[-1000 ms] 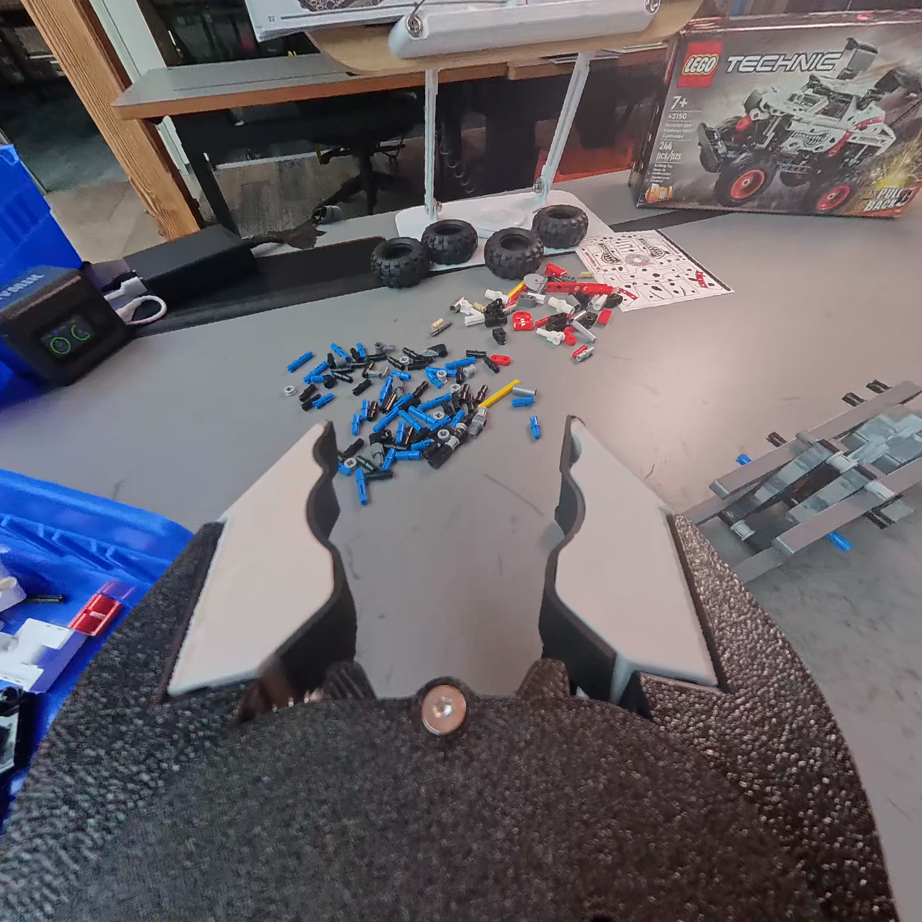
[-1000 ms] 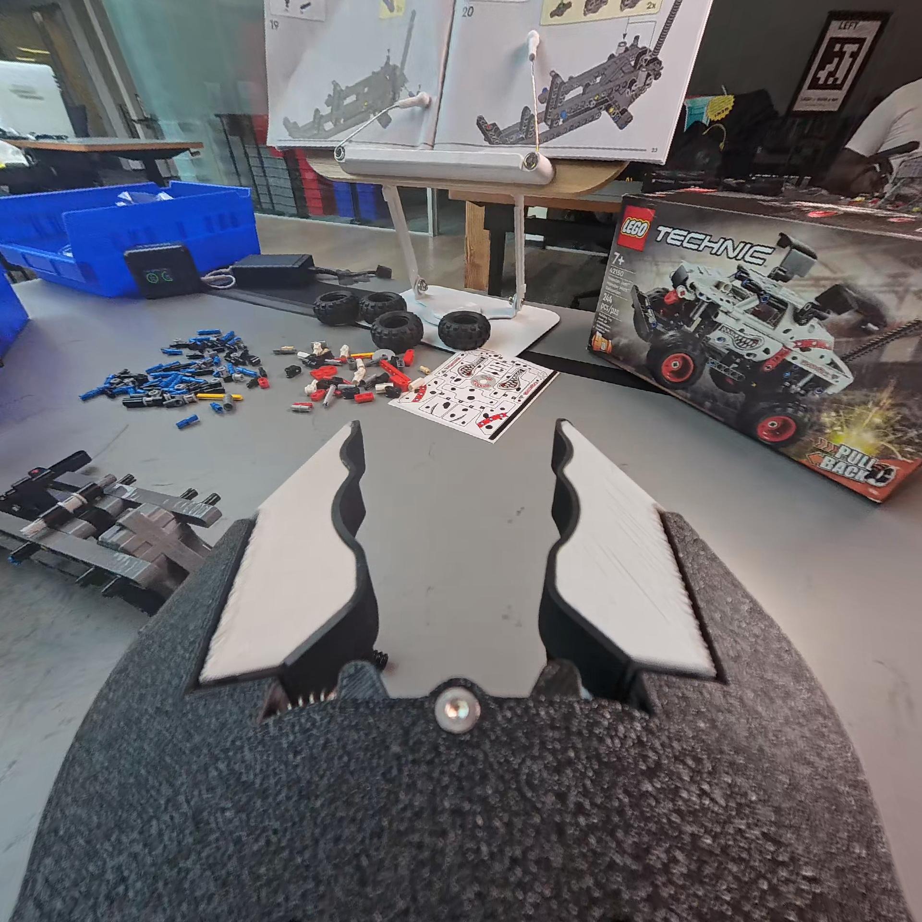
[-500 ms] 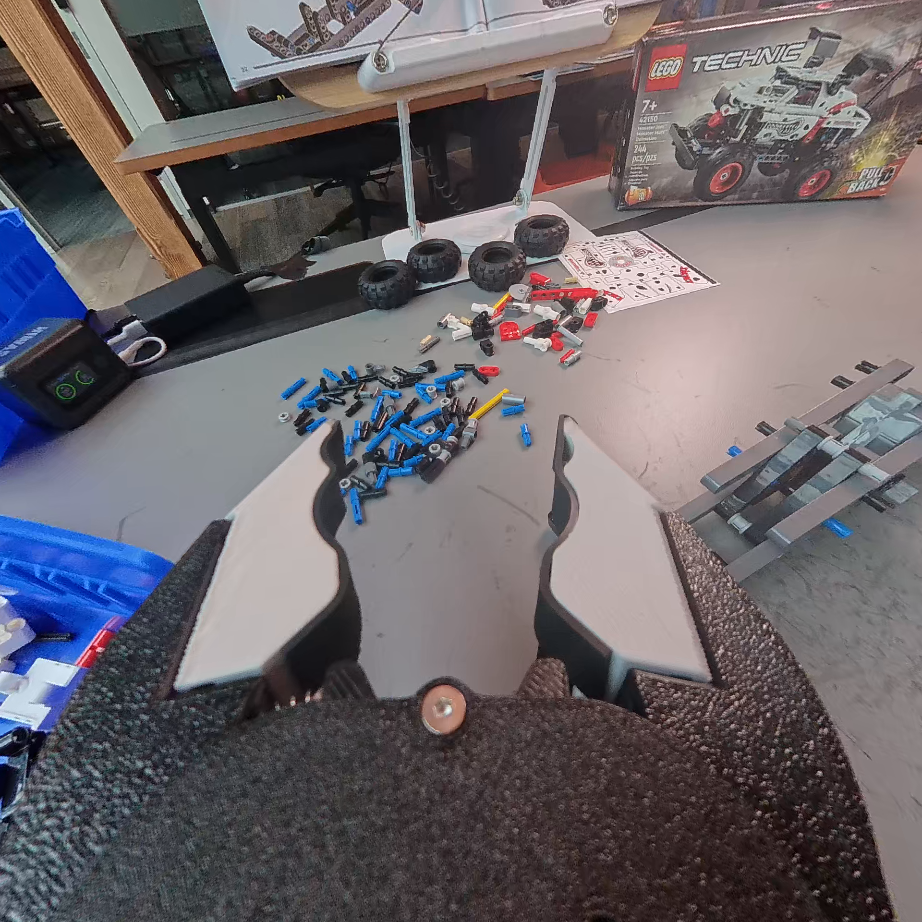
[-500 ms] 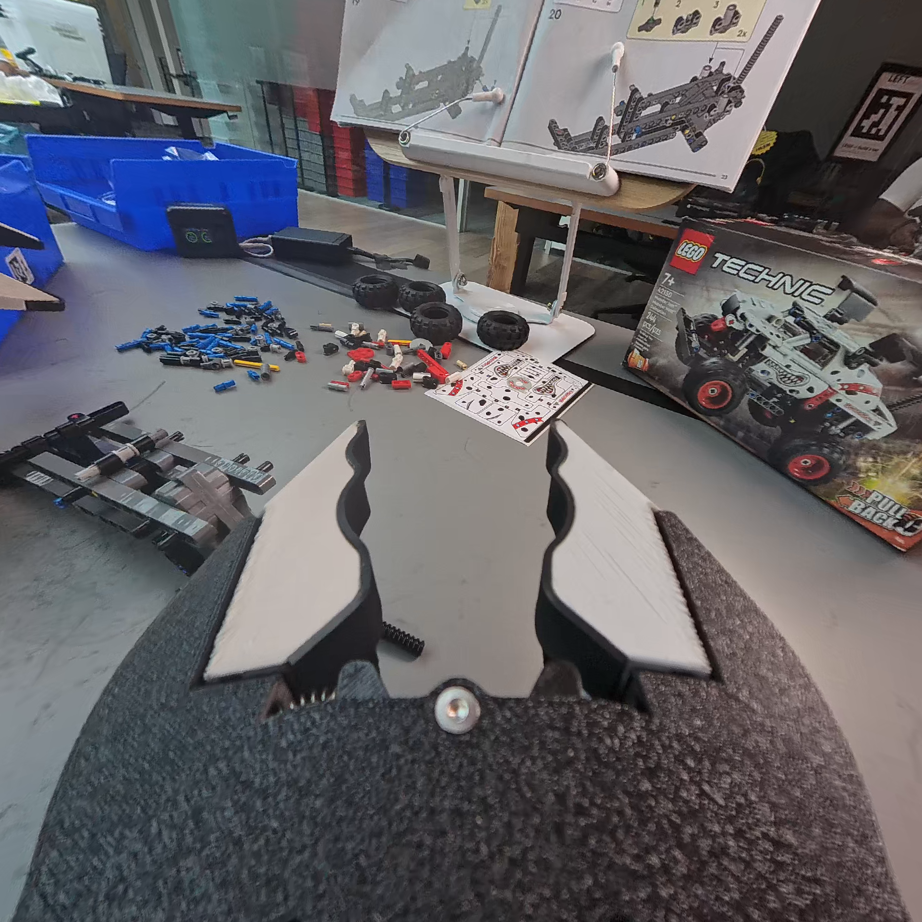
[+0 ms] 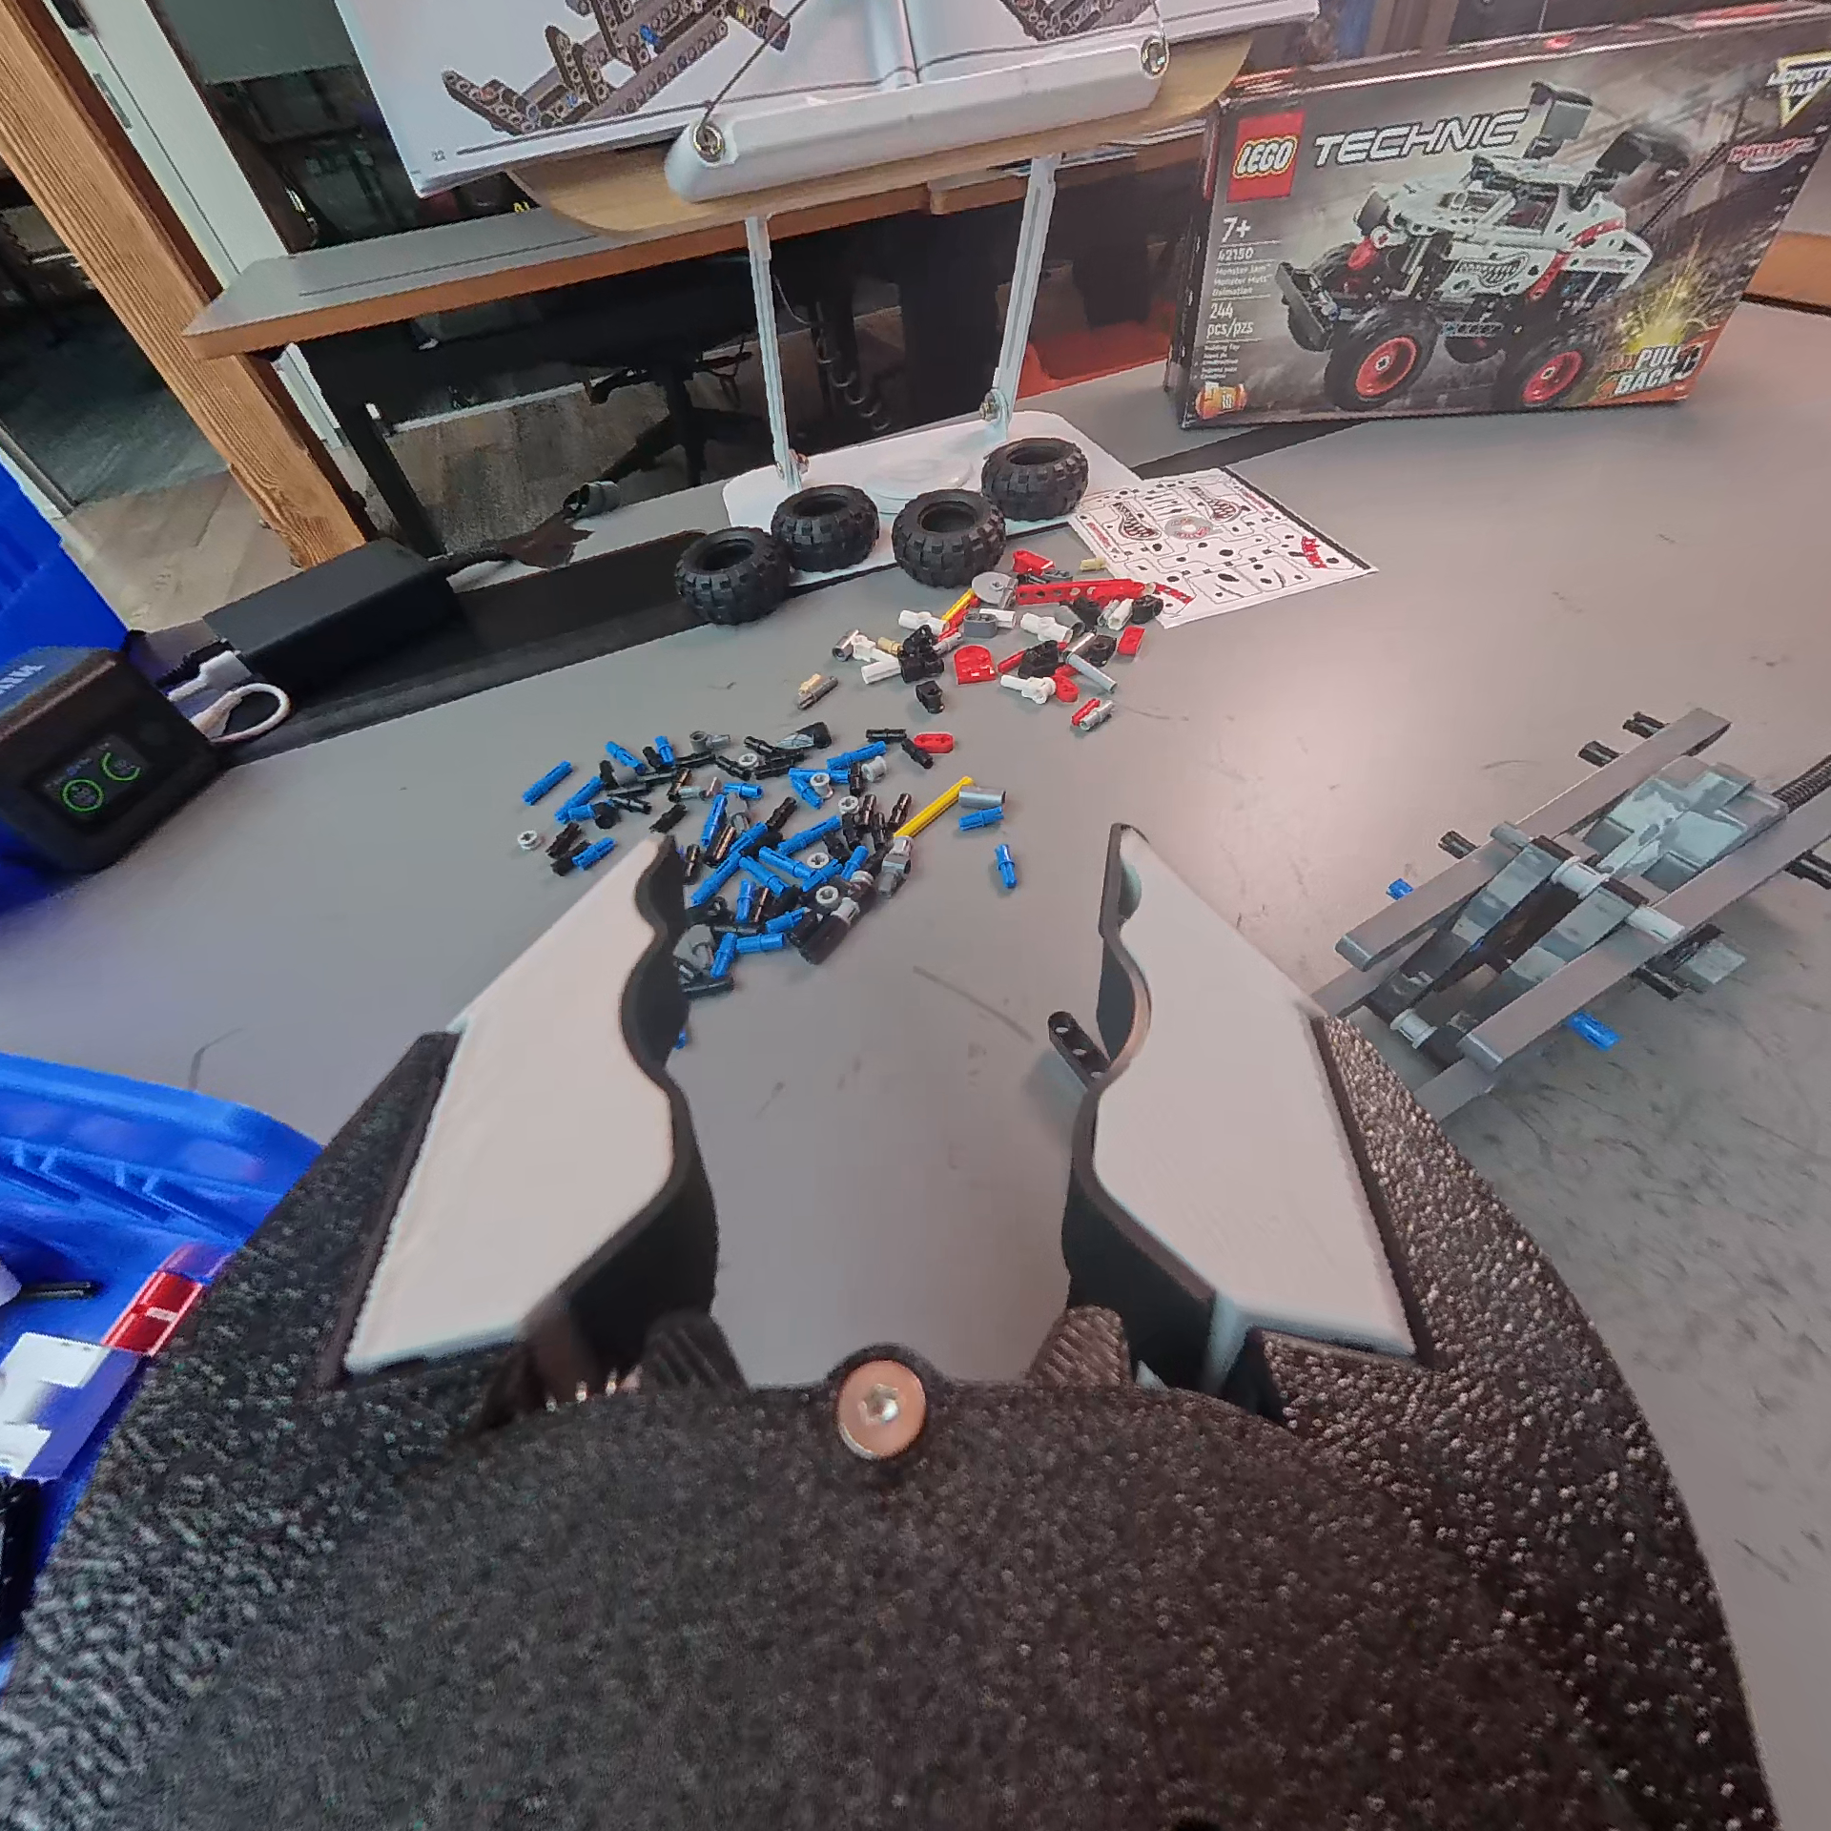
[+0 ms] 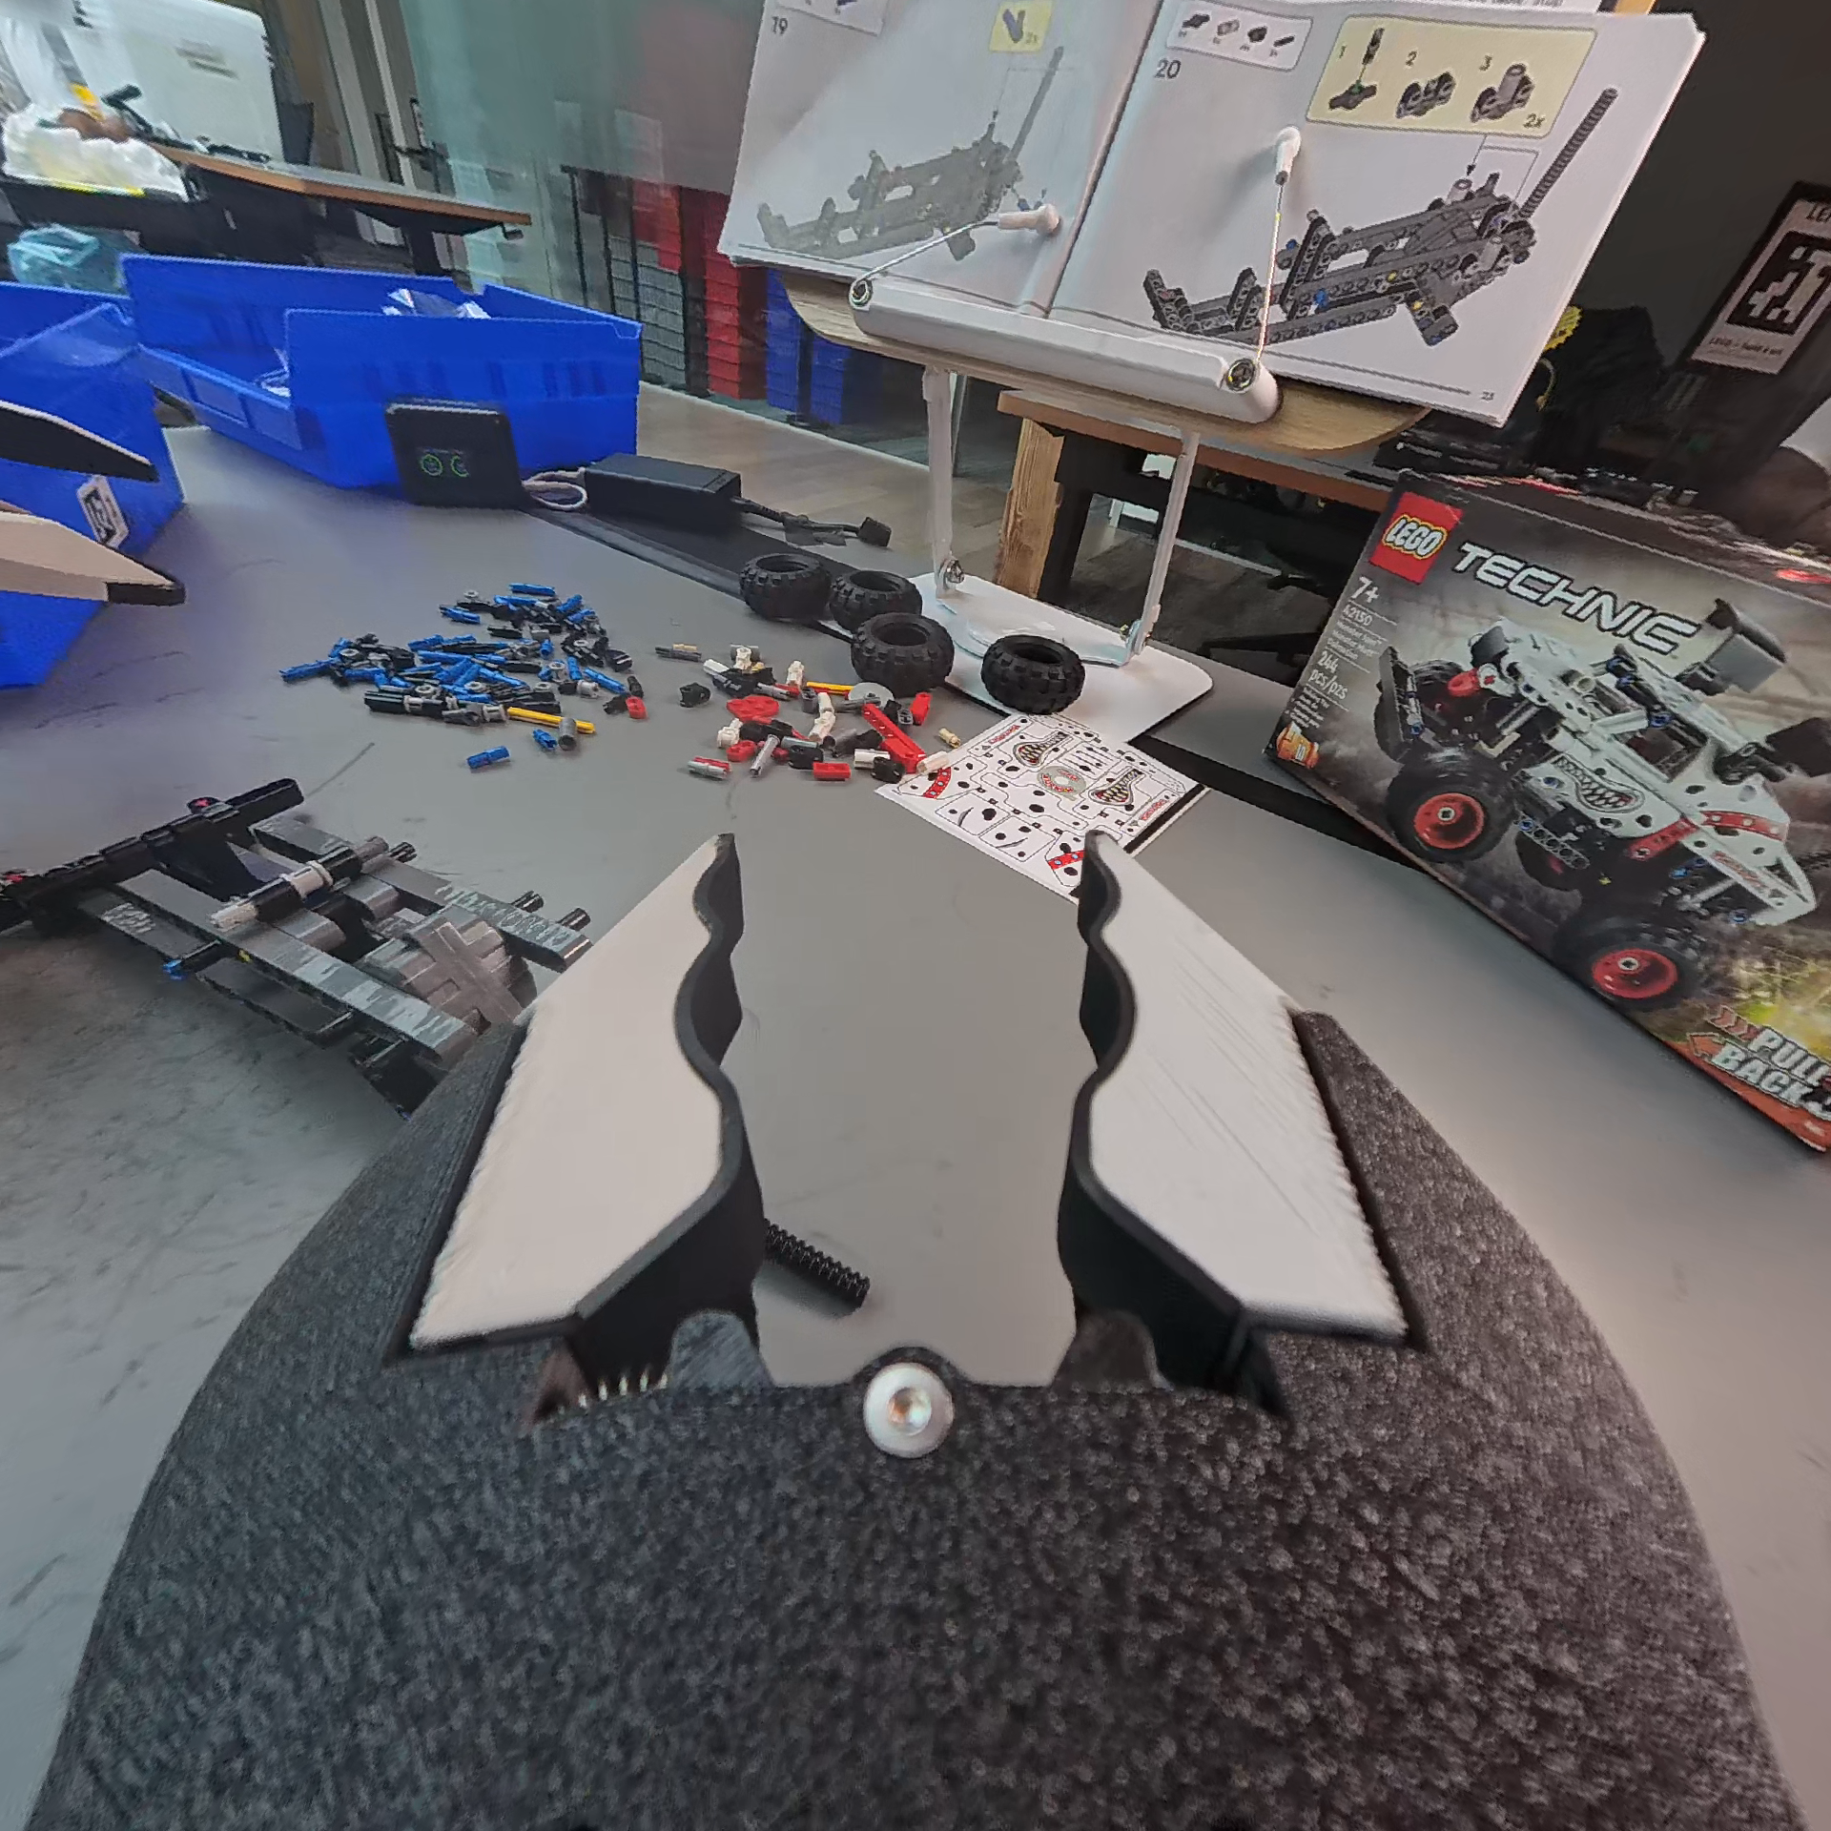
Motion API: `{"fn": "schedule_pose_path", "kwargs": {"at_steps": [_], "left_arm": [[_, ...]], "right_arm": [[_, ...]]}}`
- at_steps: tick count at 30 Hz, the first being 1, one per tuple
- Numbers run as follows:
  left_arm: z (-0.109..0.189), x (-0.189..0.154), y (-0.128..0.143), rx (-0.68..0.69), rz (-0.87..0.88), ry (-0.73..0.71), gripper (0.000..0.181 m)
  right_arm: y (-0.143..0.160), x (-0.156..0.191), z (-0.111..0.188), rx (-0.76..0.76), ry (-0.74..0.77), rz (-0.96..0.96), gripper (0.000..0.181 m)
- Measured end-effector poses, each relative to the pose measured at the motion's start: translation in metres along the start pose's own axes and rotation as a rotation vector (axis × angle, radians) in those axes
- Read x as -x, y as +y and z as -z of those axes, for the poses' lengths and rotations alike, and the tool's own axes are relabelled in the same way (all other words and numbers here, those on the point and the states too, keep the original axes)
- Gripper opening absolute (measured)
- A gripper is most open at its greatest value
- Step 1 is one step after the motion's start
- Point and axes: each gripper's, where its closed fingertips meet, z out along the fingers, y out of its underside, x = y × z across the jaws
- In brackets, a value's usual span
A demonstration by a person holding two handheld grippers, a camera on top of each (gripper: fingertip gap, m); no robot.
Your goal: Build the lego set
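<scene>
The lego set's half-built chassis (image 5: 1546,921) sits flat on the grey table (image 5: 1288,753), off to the right of the left gripper (image 5: 882,862) and off to the left of the right gripper (image 6: 907,862), so it's basically between the two. Its long axis runs diagonally across the table, and one end reaches right up beside the right gripper's left finger, so I'd say the right one is a bit nearer. Both grippers have their jaws spread wide with nothing in them.

Closest in, there's a small black connector piece (image 5: 1075,1040) lying right next to the inside of the left gripper's right finger, and a black spring-looking axle (image 6: 817,1268) low between the right gripper's fingers near the left one. Can't tell if it's touching.

Straight ahead of the left gripper is the scatter of blue and black pins (image 5: 763,832), well within reach I'd guess, with bare table in front. Further out are the red and white bits (image 5: 1030,644), then the four tires (image 5: 872,535) and the sticker sheet (image 5: 1219,545). At the back stand the instruction booklet (image 6: 1238,168) and the box (image 6: 1605,753). A blue bin (image 5: 119,1189) crowds the left side, so that's the tight edge.
</scene>
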Motion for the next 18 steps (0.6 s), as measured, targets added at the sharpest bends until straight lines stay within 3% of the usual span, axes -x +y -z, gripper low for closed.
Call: {"fn": "schedule_pose_path", "kwargs": {"at_steps": [13,16,18], "left_arm": [[-0.002,0.003,0.006,0.042,0.007,-0.028,0.095],[-0.007,0.000,0.012,0.111,0.040,-0.043,0.102],[-0.012,-0.010,0.009,0.144,0.074,-0.031,0.110]], "right_arm": [[-0.008,0.017,0.003,-0.034,-0.033,0.085,0.071],[-0.032,0.054,0.006,-0.084,-0.117,0.191,0.075],[-0.056,0.105,0.010,-0.126,-0.261,0.253,0.075]]}}
